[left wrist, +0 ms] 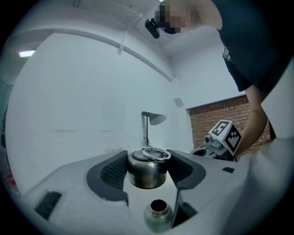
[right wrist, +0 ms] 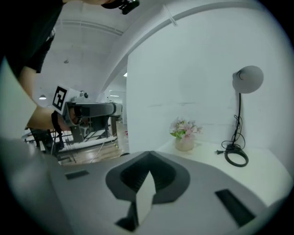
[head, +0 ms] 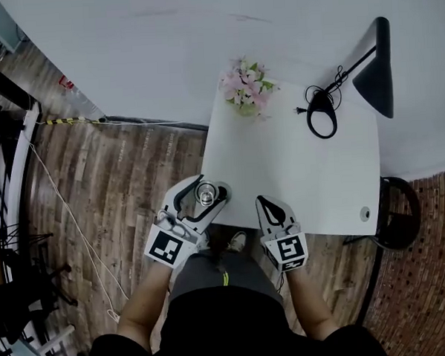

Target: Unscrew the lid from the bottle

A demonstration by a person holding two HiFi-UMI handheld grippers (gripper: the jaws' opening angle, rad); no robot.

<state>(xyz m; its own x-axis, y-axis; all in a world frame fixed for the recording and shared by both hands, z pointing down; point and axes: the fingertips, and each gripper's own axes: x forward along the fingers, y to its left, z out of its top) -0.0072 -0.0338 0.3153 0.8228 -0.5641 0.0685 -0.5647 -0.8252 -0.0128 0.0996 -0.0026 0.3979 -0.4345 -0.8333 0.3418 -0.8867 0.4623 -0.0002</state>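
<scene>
A: Lid off yet?
B: Yep, L gripper [head: 206,190] was clamped on the lid [left wrist: 147,168], held clear above the bottle [left wrist: 157,216], which stood open-mouthed on the table [head: 296,170]. R gripper [head: 264,201] closed, empty. Looked done imo

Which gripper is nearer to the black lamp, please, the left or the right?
Right. The right gripper, shut and empty, hovers at the near edge of the table, diagonally across from the lamp. The left gripper, holding the lid, is at the near left corner, farther away.

Left gripper [head: 208,188] level, jaws clamped on the lid [left wrist: 147,167] — right gripper [head: 265,203] (tipped slightly down) has jaws shut, empty.
</scene>
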